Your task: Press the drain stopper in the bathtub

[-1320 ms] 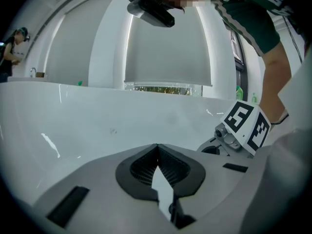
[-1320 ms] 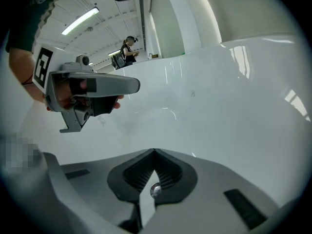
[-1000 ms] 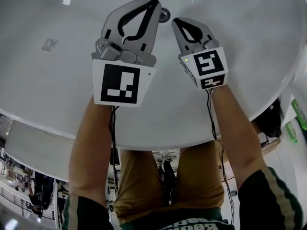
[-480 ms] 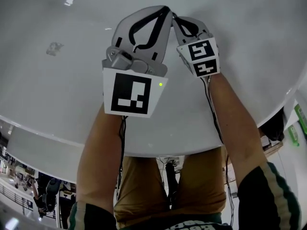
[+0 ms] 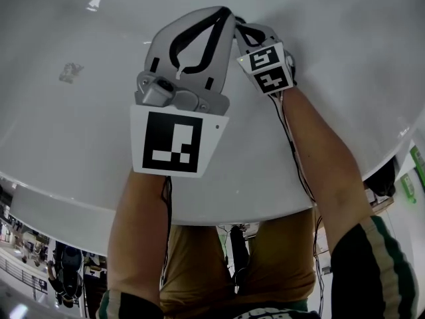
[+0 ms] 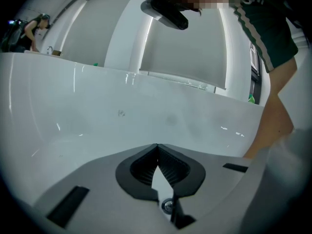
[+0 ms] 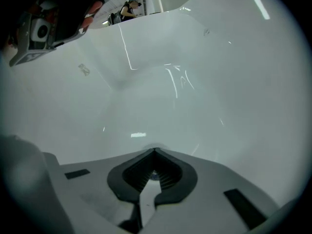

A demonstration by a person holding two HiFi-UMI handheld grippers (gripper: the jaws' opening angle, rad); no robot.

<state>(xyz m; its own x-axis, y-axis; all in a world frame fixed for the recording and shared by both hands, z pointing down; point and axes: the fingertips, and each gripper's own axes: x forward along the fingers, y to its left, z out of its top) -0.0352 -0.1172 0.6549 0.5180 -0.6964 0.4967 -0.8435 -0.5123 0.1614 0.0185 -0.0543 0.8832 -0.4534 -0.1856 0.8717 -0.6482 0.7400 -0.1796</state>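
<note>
Two grippers reach down past the near rim of the white bathtub in the head view. The left gripper and right gripper meet tip to tip over the bathtub's floor, hiding the drain stopper, and I take this for a blunt point to push with. In the left gripper view its jaws are pressed together on nothing, with the bathtub's far wall smooth and open ahead. In the right gripper view the jaws are likewise closed and empty, and a dull metal glint behind the tips is, I judge, the drain stopper right beneath, with bare bathtub floor all round for lifting clear.
</note>
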